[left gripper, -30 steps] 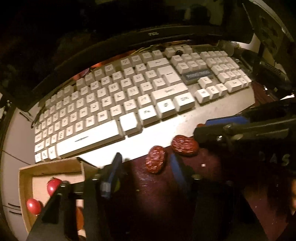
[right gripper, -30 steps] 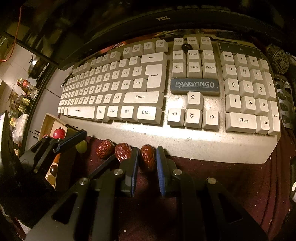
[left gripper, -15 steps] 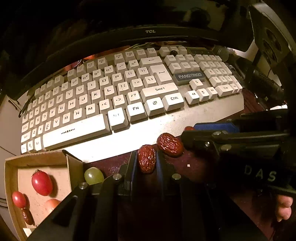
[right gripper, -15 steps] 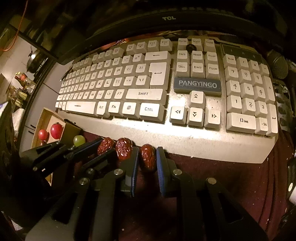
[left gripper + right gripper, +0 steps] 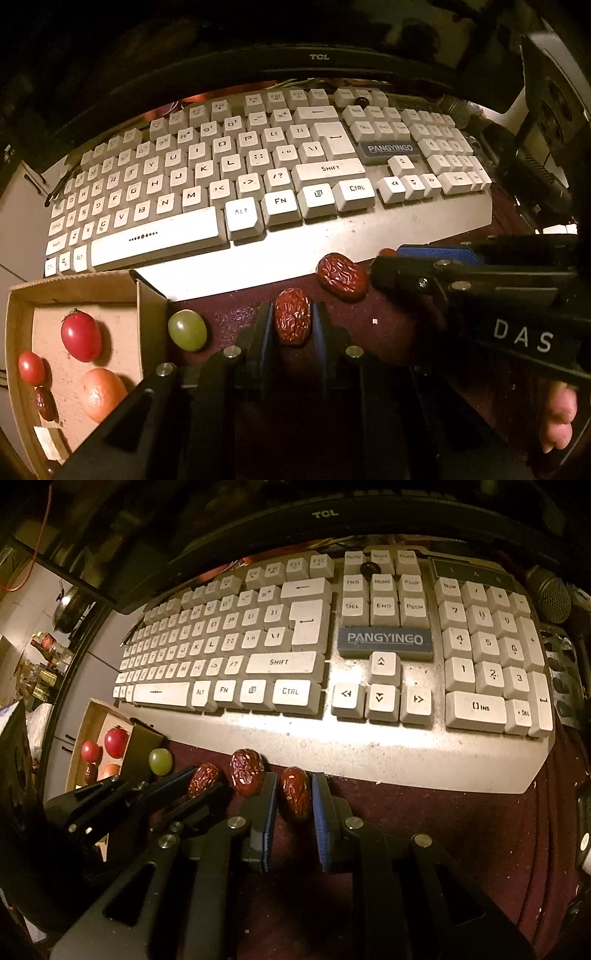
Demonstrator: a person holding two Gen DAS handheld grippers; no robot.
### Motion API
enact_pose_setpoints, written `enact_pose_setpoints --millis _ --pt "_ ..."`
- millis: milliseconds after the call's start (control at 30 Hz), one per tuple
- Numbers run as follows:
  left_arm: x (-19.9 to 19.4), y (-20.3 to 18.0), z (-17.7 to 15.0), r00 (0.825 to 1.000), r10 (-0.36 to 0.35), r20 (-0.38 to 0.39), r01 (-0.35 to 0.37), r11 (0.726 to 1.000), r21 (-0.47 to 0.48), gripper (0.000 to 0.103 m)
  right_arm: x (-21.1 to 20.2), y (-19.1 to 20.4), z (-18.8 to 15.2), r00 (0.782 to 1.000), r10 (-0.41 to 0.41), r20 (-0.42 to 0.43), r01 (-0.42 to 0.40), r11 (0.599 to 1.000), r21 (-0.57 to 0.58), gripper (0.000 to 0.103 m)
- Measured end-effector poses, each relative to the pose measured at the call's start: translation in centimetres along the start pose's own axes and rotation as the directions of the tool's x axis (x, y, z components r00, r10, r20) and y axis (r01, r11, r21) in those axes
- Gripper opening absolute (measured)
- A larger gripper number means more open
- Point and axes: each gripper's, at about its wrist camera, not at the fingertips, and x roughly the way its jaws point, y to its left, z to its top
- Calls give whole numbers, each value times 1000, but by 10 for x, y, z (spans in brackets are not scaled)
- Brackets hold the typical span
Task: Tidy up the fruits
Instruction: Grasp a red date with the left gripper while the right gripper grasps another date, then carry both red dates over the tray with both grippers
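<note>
Three wrinkled red dates lie on the dark red cloth in front of the keyboard. My left gripper (image 5: 292, 319) is shut on the left date (image 5: 292, 316), which also shows in the right wrist view (image 5: 204, 777). The middle date (image 5: 341, 276) lies free beside it. My right gripper (image 5: 293, 794) is around the right date (image 5: 295, 792), its blue pads close on both sides with small gaps. A green grape (image 5: 187, 329) lies by the cardboard box (image 5: 146, 306), which holds red tomatoes (image 5: 81, 335), an orange fruit (image 5: 103, 394) and a date (image 5: 46, 402).
A white keyboard (image 5: 369, 738) lies right behind the dates, under a TCL monitor (image 5: 319, 57). A microphone (image 5: 548, 592) lies at the far right. The right gripper's body (image 5: 480, 291) reaches in from the right in the left wrist view.
My left gripper has moved in and closed on the left date. The right gripper has stayed around the right date.
</note>
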Motion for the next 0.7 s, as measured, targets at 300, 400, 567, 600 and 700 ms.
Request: enact_pose_setpoints --millis 300,400,567,600,700 --pt "-26 -3 -11 997 9 80 -4 998 -60 17 -22 4 -6 999 0 47 0 1000 2 21" --pt "-60 6 -25 988 -7 152 23 995 -101 17 -36 14 -11 997 8 71 -7 1000 -12 21" --pt "-115 32 -60 969 1 249 39 987 -155 17 -59 54 -19 993 33 114 -23 996 -84 21" --pt "-129 42 -70 963 17 270 31 984 -174 17 -63 63 -21 992 40 122 -28 995 -100 21" --pt "-155 67 -89 949 62 308 6 977 -213 17 -70 98 -29 987 82 138 -61 986 -154 21"
